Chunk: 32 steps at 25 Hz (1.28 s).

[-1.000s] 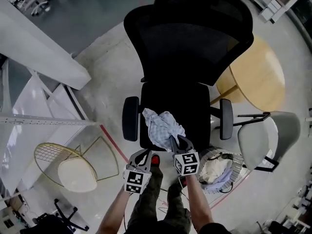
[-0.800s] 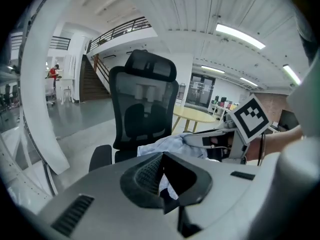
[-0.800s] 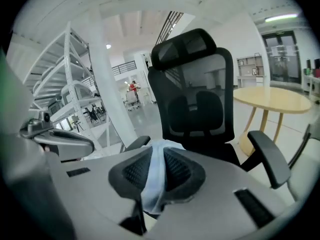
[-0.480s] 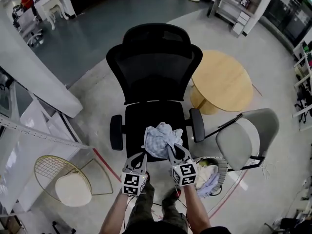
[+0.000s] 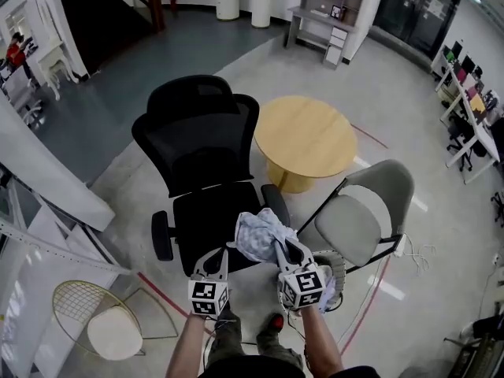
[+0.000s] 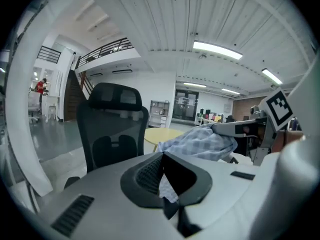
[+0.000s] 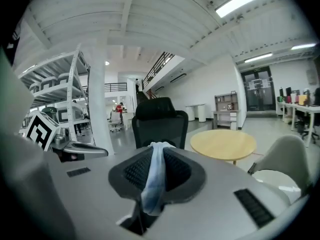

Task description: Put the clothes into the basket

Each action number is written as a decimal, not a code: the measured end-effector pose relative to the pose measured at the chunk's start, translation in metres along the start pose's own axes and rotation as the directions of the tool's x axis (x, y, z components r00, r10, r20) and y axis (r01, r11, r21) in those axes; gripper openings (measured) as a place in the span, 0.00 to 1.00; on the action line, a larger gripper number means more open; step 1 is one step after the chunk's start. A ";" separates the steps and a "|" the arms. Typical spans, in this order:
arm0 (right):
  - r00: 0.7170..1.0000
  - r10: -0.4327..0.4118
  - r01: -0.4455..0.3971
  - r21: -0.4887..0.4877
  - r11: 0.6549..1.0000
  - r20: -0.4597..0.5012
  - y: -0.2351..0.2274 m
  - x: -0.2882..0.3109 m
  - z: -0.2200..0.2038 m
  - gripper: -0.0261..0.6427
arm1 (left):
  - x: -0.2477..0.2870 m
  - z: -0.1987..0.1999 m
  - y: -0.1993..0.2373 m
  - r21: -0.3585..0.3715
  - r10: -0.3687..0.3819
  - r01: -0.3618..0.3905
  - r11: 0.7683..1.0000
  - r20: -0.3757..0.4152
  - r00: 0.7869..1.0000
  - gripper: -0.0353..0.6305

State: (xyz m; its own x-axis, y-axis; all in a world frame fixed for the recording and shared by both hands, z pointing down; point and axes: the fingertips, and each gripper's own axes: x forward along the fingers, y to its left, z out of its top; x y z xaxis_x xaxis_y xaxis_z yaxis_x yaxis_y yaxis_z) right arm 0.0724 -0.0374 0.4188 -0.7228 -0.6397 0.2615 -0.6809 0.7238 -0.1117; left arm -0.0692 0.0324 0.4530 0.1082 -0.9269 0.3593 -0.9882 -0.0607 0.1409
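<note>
Lifted off the chair seat over the last second, the checked cloth (image 5: 258, 235) is now held up in the air, and both grippers have been carried upward with it. Right gripper (image 5: 283, 248): clamped down on a fold of the cloth, which is squeezed between the ribbed pads and hangs out below them. Left gripper (image 5: 216, 256): also clenched, with a small corner of the same cloth pinched in the jaws and the rest bunched off to its right, toward the other gripper. So the cloth is shared between the two, bundled mostly on top of the right one, roughly over the near edge of the black office chair (image 5: 201, 152).

The basket (image 5: 337, 274) is found on the floor just right of the right gripper, largely hidden behind it, with something pale already piled inside. The cloth isn't in it yet.

Further out, a grey chair (image 5: 358, 223) is parked on the right beside the basket, and a round wooden table (image 5: 305, 138) is set beyond, between the two chairs. Near left, a gold wire chair (image 5: 79, 302) with a cream cushion can be seen, and a red line (image 5: 161, 294) is marked on the floor.
</note>
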 end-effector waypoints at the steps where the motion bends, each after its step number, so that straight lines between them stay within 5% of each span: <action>1: 1.000 -0.019 0.019 0.002 1.000 0.006 -0.008 -0.011 0.000 0.13 | 0.003 0.004 -0.011 0.010 -0.013 0.013 1.000 0.007 1.000 0.06; 17: 0.957 -0.291 0.289 0.059 0.955 0.021 -0.116 -0.169 -0.022 0.13 | 0.039 0.003 -0.178 0.137 -0.253 0.256 0.957 -0.037 0.967 0.06; 32: 0.904 -0.418 0.427 0.135 0.894 -0.095 -0.163 -0.235 -0.117 0.13 | 0.063 -0.064 -0.261 0.169 -0.371 0.400 0.901 -0.178 0.911 0.06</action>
State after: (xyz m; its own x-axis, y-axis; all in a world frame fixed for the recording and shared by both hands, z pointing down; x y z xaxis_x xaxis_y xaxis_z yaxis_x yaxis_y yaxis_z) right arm 0.3672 0.0259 0.4880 -0.3577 -0.8557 0.3739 -0.9335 0.3387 -0.1178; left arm 0.2026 0.0130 0.4978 0.4849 -0.7563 0.4391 -0.8652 -0.4882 0.1146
